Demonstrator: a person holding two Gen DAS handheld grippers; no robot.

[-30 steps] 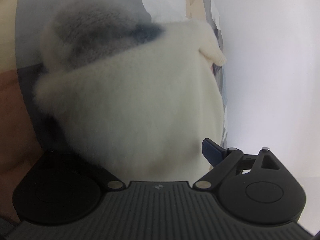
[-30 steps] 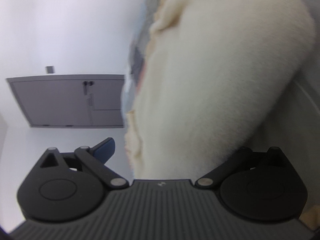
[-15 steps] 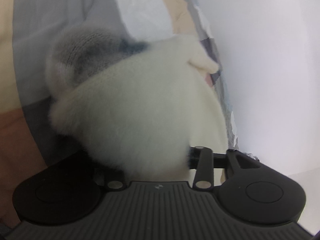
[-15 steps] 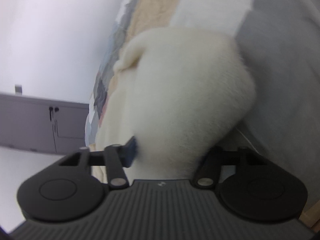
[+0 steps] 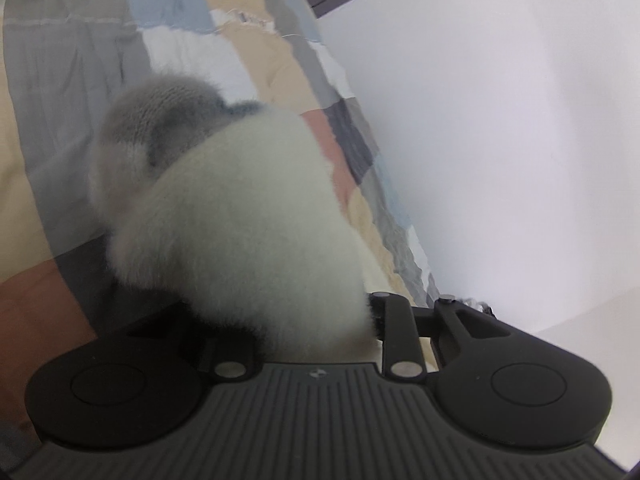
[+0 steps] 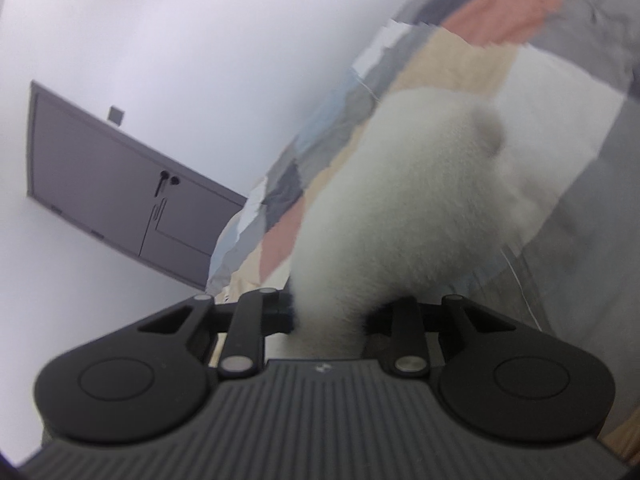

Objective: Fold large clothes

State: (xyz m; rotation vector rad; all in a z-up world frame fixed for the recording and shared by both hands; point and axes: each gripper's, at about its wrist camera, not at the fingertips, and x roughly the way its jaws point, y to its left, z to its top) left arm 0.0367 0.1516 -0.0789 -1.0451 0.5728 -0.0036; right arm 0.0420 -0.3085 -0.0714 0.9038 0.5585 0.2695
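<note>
A fluffy cream-white garment [image 5: 248, 220] with a grey knitted part [image 5: 160, 120] hangs in front of the left wrist camera. My left gripper [image 5: 316, 320] is shut on its near edge, and the fabric hides the fingertips. The same white garment [image 6: 400, 208] fills the middle of the right wrist view. My right gripper [image 6: 328, 316] is shut on a bunched fold of it. The garment is lifted above a patchwork quilt [image 5: 80, 80].
The patchwork quilt [image 6: 500, 40] of grey, beige, pink and blue squares covers the bed under the garment. A white wall [image 5: 500, 140] runs along the bed's edge. A grey cabinet [image 6: 120, 200] stands against the wall in the right wrist view.
Both grippers closed on the white garment and lifted it. The garment now looks smaller and bunched, with more quilt showing around it. Both views have tilted.
</note>
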